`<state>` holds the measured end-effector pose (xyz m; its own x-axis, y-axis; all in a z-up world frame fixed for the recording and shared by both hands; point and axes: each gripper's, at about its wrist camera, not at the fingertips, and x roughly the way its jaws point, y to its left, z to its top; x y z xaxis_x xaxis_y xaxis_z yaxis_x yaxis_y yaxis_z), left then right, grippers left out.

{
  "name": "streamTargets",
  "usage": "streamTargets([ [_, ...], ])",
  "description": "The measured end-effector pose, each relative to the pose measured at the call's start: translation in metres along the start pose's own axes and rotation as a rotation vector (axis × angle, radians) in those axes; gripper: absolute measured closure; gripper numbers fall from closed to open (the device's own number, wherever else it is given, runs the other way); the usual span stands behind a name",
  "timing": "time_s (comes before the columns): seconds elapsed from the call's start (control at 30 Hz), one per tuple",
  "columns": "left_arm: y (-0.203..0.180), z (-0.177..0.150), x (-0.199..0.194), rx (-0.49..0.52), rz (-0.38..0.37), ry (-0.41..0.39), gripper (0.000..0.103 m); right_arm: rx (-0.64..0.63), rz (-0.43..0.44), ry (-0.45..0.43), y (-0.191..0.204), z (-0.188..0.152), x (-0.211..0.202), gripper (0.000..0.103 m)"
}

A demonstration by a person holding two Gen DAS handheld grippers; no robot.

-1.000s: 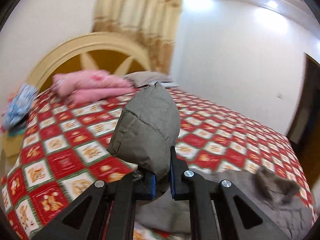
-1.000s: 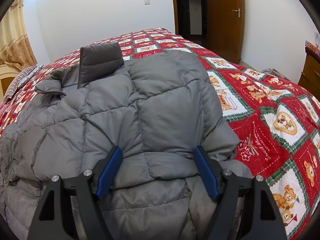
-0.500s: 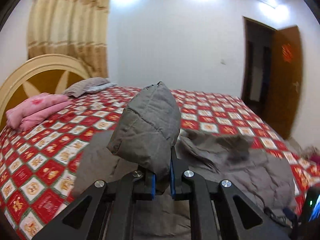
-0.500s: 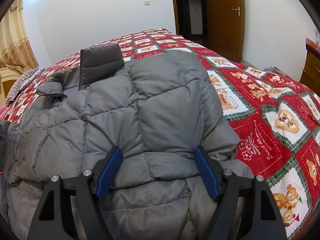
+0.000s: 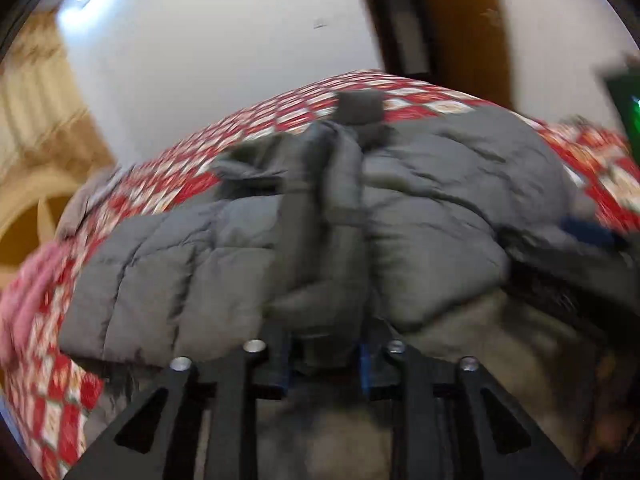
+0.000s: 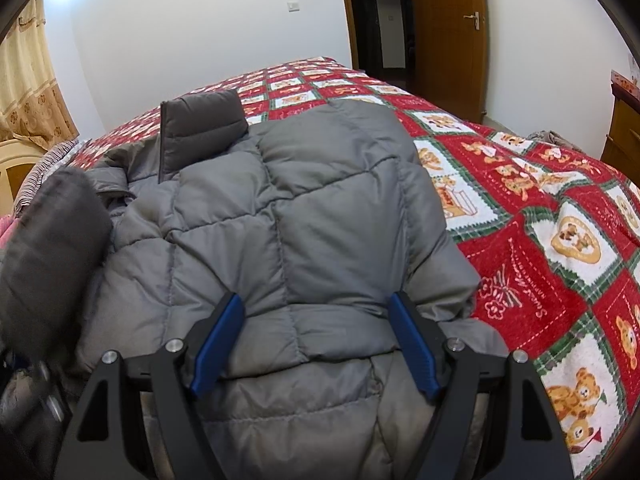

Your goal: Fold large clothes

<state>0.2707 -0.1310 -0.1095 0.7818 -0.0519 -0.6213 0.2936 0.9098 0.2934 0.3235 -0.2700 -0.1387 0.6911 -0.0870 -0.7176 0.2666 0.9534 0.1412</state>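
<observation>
A large grey quilted jacket (image 6: 312,216) lies spread on the bed, collar (image 6: 200,124) at the far end. My right gripper (image 6: 316,340) is open, its blue pads on either side of a folded panel near the hem, resting on it. My left gripper (image 5: 324,360) is shut on a grey padded sleeve (image 5: 336,240) laid over the jacket's middle. The view is blurred. The held sleeve also shows at the left of the right wrist view (image 6: 48,248).
The bed has a red, white and green bear-pattern quilt (image 6: 560,240). A cream headboard (image 5: 24,216) and pink bedding (image 5: 24,292) are at the left. A wooden door (image 6: 452,32) and a cabinet (image 6: 624,128) stand beyond the bed.
My left gripper has swung right and down with the sleeve, carrying it from above the quilt onto the jacket. The right gripper has stayed still and open.
</observation>
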Motion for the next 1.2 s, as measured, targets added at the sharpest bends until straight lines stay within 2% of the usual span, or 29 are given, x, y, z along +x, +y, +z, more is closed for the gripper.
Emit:
streamTargets([
  [0.03,-0.002,-0.003,-0.009,0.012,-0.040,-0.011,0.057,0.000,0.000,0.000,0.000,0.000,0.000,0.025],
  [0.07,-0.001,-0.006,-0.017,0.010,-0.090,-0.014,0.040,0.000,0.000,0.001,0.000,0.000,0.000,0.025],
  [0.13,0.007,-0.014,-0.037,-0.016,-0.203,-0.012,0.023,0.001,0.001,0.001,0.000,0.000,0.000,0.024],
  [0.23,0.028,-0.030,-0.063,-0.083,-0.285,-0.022,0.022,0.004,0.032,0.008,0.000,0.001,0.000,0.018],
  [0.37,0.083,-0.055,-0.080,-0.237,-0.326,-0.011,0.022,0.077,0.121,-0.023,-0.012,0.002,-0.019,0.018],
  [0.43,0.120,-0.065,-0.085,-0.337,-0.296,-0.029,0.022,0.123,0.212,-0.072,-0.012,0.004,-0.041,0.018],
  [0.5,0.161,-0.073,-0.087,-0.437,-0.206,-0.059,0.022,0.129,0.282,-0.084,0.000,0.008,-0.051,0.013],
  [0.6,0.206,-0.078,-0.093,-0.521,-0.048,-0.089,0.022,0.077,0.349,-0.038,0.034,0.013,-0.044,0.008],
  [0.67,0.231,-0.079,-0.096,-0.560,0.037,-0.099,0.022,-0.002,0.329,0.012,0.064,0.011,-0.031,0.009],
  [0.73,0.245,-0.076,-0.098,-0.572,0.083,-0.106,0.022,-0.097,0.273,0.085,0.093,0.004,-0.011,0.029],
  [0.77,0.250,-0.074,-0.099,-0.571,0.104,-0.107,0.022,-0.117,0.276,0.098,0.099,0.002,-0.007,0.059],
  [0.8,0.253,-0.071,-0.098,-0.565,0.118,-0.105,0.022,-0.125,0.280,0.098,0.103,0.003,-0.008,0.078],
  [0.87,0.262,-0.066,-0.096,-0.553,0.124,-0.106,0.022,-0.115,0.285,0.059,0.102,0.008,-0.022,0.085],
  [0.97,0.269,-0.052,-0.083,-0.558,0.130,-0.101,0.022,-0.109,0.284,0.012,0.089,0.019,-0.040,0.085],
  [1.1,0.259,-0.029,-0.056,-0.563,0.087,-0.088,0.022,-0.130,0.229,0.018,0.074,0.020,-0.044,0.085],
  [1.2,0.227,-0.016,-0.024,-0.506,0.094,-0.041,0.022,-0.124,0.217,0.072,0.064,0.011,-0.025,0.084],
])
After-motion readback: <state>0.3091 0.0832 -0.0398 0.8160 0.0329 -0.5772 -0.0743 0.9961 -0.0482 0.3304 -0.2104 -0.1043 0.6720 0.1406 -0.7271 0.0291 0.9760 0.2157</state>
